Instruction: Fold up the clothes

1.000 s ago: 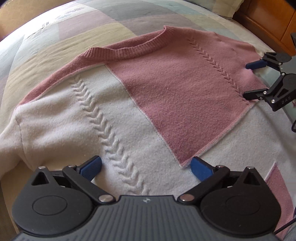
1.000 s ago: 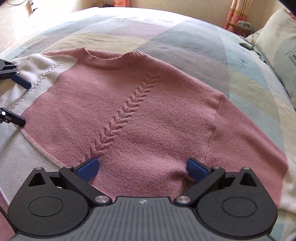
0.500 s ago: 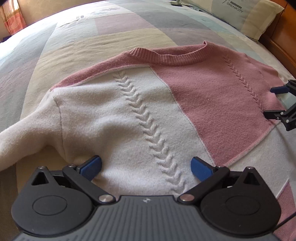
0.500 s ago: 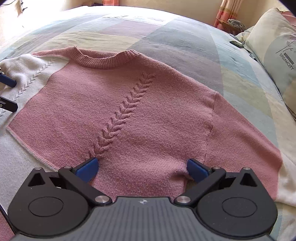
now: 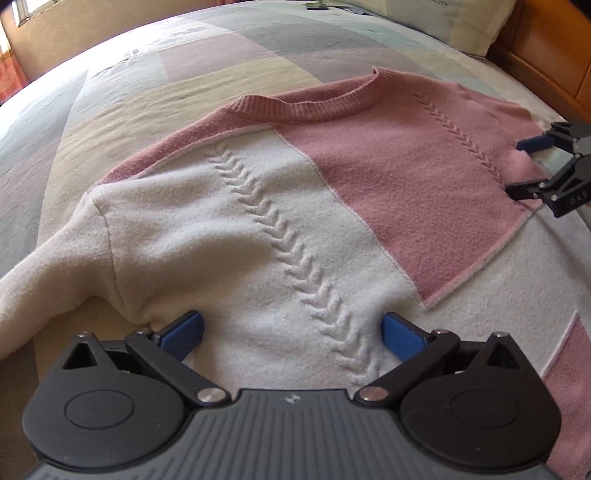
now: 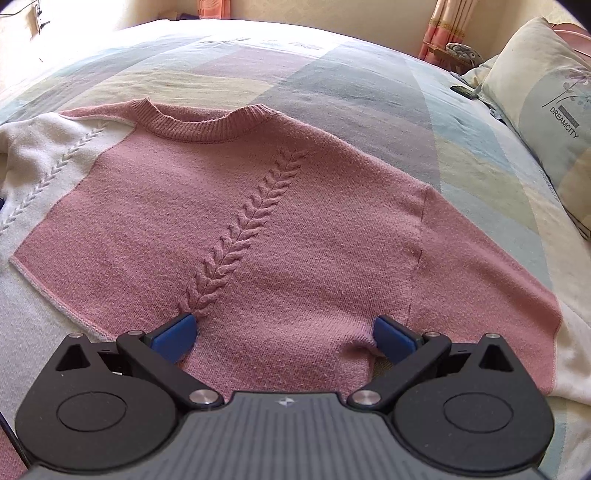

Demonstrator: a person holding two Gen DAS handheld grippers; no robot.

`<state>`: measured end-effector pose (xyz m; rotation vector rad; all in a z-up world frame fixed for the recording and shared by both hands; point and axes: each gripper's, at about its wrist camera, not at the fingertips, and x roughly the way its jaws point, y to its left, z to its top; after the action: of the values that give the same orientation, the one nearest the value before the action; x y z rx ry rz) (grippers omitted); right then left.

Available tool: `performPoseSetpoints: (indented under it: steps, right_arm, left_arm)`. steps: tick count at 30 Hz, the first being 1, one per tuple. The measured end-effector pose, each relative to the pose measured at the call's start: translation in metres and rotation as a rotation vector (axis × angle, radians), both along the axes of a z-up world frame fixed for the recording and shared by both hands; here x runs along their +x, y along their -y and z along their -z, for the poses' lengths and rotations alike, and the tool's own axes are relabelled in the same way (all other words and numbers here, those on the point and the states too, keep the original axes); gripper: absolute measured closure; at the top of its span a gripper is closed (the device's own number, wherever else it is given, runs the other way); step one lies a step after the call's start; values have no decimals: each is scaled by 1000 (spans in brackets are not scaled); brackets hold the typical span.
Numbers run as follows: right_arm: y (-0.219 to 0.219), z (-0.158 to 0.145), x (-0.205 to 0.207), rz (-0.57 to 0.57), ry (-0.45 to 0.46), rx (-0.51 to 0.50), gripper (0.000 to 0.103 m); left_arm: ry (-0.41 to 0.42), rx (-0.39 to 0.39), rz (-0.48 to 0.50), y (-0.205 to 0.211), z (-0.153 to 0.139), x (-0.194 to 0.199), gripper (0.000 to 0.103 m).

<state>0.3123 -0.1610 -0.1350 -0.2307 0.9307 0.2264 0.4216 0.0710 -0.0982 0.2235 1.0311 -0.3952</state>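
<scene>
A pink and cream knitted sweater (image 5: pixel 406 177) (image 6: pixel 295 229) lies spread flat on the bed, collar at the far side, with a braided cable line down each half. My left gripper (image 5: pixel 291 328) stands open low over the cream half, close to the armpit of the cream sleeve (image 5: pixel 48 277), its blue pads resting on or just above the knit. My right gripper (image 6: pixel 284 332) stands open over the pink half, near the seam of the pink sleeve (image 6: pixel 498 295). It also shows at the right edge of the left wrist view as the right gripper (image 5: pixel 524 166), open.
The patchwork bedspread (image 6: pixel 332 74) stretches beyond the collar. A printed pillow (image 6: pixel 546 110) lies at the right, with a dark remote (image 6: pixel 463 90) beside it. A wooden headboard (image 5: pixel 546 48) runs along the far right. Curtains (image 6: pixel 443 29) hang behind the bed.
My left gripper has slid left across the sweater, from the pink-cream boundary to the cream armpit. My right gripper shifted slightly right. Both stayed open.
</scene>
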Motion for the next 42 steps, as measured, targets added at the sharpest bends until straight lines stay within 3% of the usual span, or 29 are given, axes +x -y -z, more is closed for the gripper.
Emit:
performPoseSetpoints:
  steps: [3,7,11,13,15,19,23,31,35,39,42]
  right_arm:
    - [1,0,-1,-4,4,3,0]
    - [0,0,-3,4,12,2,0]
    - [0,1,-5,12,24,3,0]
    - [0,1,-7,11,34,4,0]
    - [-1,0,-7,5,36,-2,0]
    - [0,-7,4,-9,-32,-1,0]
    - [9,-30,23,15,-36,104,0]
    - [1,-59,113,-97,7,234,0]
    - [4,-53,171,-64,-25,332,0]
    - [13,-43,217,98,-35,236,0]
    - [22,-31,237,157,-113,176,0]
  left_arm:
    - [-16,-16,-38,-10,-7,13,1]
    - [1,-3,-7,0,-23,-4,1]
    - [-141,25,-7,7,-3,-20,1]
    - [-120,65,9,13,-2,-25,1]
    - [-143,43,-29,15,-9,-15,1]
    - [-43,-7,-24,16,-41,10,1]
    - [11,-28,-4,18,-57,47,1]
    - [47,-92,38,29,-53,124,1]
    - [60,-118,3,26,-45,162,1]
    - [73,-12,-129,14,-30,204,1]
    - [-38,98,-157,13,-7,230,2]
